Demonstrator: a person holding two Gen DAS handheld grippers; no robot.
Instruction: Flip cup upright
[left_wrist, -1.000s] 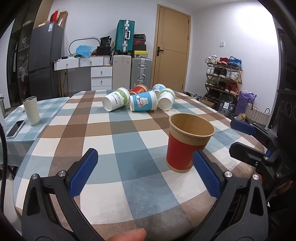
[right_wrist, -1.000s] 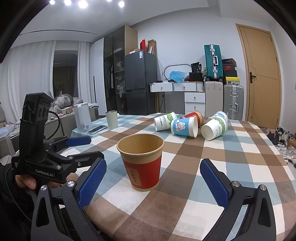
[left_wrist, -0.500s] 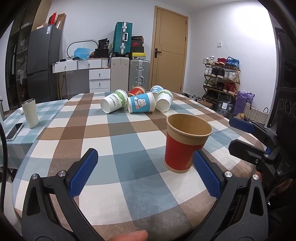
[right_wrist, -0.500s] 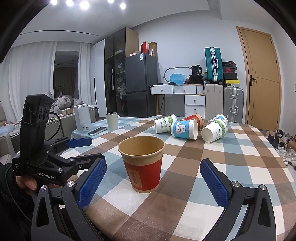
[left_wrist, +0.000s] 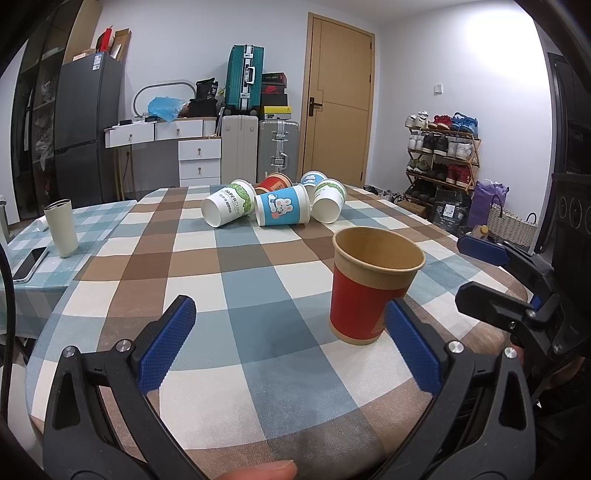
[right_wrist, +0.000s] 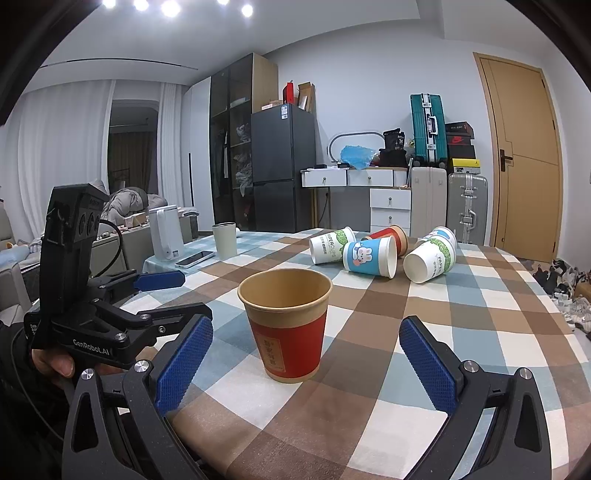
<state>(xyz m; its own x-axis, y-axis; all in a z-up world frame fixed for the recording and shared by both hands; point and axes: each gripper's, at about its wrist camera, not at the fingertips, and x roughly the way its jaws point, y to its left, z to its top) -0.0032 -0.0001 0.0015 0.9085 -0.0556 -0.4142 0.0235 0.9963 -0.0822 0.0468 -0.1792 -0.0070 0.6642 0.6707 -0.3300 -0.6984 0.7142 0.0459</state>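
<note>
On the checked desk (left_wrist: 229, 273), the left claw (left_wrist: 288, 339) gapes wide and grips nothing. Beside its right finger stands the red paper cup (left_wrist: 369, 291), upright. Farther right, the right claw (right_wrist: 306, 354) is spread wide around that cup, not touching it.

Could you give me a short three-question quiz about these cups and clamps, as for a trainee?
1. True or false: the red cup nearest the right gripper stands upright, mouth up.
2. How many cups lie tipped over in the far cluster, counting the bunny cup?
3. The left gripper is: A) open and empty, B) shut on a cup, C) out of view.

Key: 1 true. 2 five. 3 A; the right gripper is open too, and neither touches a cup.
</note>
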